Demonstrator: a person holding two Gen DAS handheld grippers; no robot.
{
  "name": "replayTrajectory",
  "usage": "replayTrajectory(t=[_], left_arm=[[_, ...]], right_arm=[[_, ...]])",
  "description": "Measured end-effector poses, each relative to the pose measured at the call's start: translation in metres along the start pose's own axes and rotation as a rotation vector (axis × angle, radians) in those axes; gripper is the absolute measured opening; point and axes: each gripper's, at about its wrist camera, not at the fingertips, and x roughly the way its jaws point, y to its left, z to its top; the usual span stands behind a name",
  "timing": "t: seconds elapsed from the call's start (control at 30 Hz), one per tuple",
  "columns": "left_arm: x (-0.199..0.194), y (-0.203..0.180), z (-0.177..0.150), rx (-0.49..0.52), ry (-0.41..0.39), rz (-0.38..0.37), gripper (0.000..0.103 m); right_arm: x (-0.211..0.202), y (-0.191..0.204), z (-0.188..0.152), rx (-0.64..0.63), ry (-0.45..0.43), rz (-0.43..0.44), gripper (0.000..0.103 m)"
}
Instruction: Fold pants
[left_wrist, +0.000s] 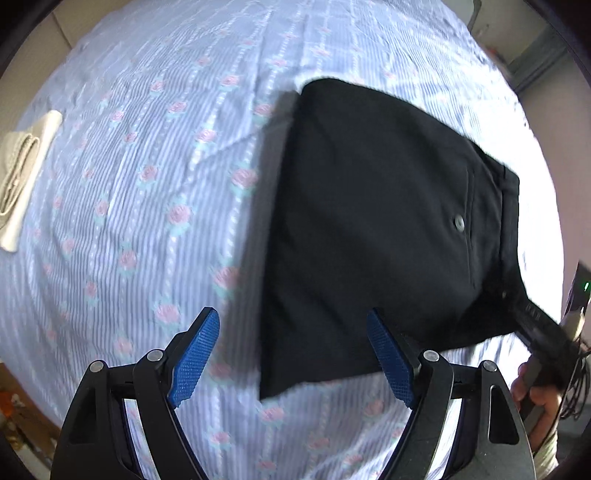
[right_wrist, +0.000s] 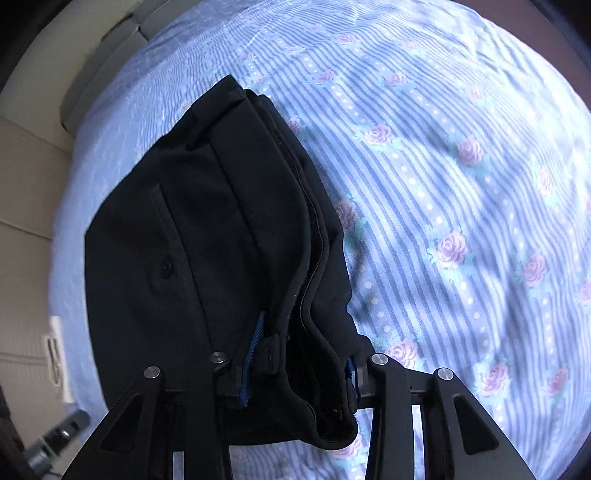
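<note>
The black pants (left_wrist: 376, 221) are folded into a thick bundle and hang lifted over the bed, casting a shadow on the sheet. My left gripper (left_wrist: 295, 354) is open and empty, just below the bundle's near edge; its blue pads (left_wrist: 195, 358) touch nothing. My right gripper (right_wrist: 299, 362) is shut on the waistband end of the pants (right_wrist: 207, 236); the cloth bunches between its blue pads (right_wrist: 255, 350) and hides most of them. In the left wrist view the right gripper (left_wrist: 546, 343) shows at the right edge, held by a hand.
The bed sheet (left_wrist: 147, 206) is blue-striped with pink roses and slightly wrinkled. A folded cream cloth (left_wrist: 22, 177) lies at the sheet's left edge. In the right wrist view the bed's edge and a beige floor (right_wrist: 26, 206) lie to the left.
</note>
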Motion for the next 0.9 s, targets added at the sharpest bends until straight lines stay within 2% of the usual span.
replayTrajectory(t=[0.1, 0.17, 0.23, 0.37, 0.4, 0.47, 0.63, 0.77, 0.83, 0.9], left_arm=[[0.003, 0.019, 0.019, 0.031, -0.016, -0.108, 0.081], [0.007, 0.031, 0.035, 0.057, -0.023, -0.246, 0.081], [0.014, 0.035, 0.053, 0.114, -0.031, -0.327, 0.079], [0.034, 0.027, 0.085, 0.258, -0.030, -0.395, 0.066], [0.040, 0.026, 0.093, 0.277, -0.029, -0.403, 0.060], [0.053, 0.026, 0.107, 0.309, -0.017, -0.415, 0.058], [0.074, 0.035, 0.120, 0.323, 0.014, -0.493, 0.053], [0.093, 0.043, 0.127, 0.317, 0.062, -0.624, 0.051], [0.103, 0.043, 0.132, 0.311, 0.082, -0.689, 0.042], [0.111, 0.039, 0.141, 0.291, 0.109, -0.740, 0.038]], right_arm=[[0.003, 0.001, 0.003, 0.026, 0.004, 0.000, 0.037], [0.004, 0.001, 0.003, 0.043, -0.001, -0.001, 0.037], [0.005, 0.006, 0.004, 0.040, -0.012, -0.028, 0.037], [0.003, 0.013, -0.005, 0.021, -0.040, -0.087, 0.037], [0.002, 0.013, -0.005, 0.029, -0.045, -0.092, 0.038], [0.004, 0.015, -0.005, 0.054, -0.055, -0.103, 0.038], [0.008, 0.031, -0.006, 0.063, -0.088, -0.177, 0.038], [0.013, 0.040, -0.001, 0.053, -0.103, -0.220, 0.038], [0.015, 0.045, 0.000, 0.035, -0.110, -0.237, 0.038], [0.017, 0.048, 0.001, 0.017, -0.118, -0.249, 0.038]])
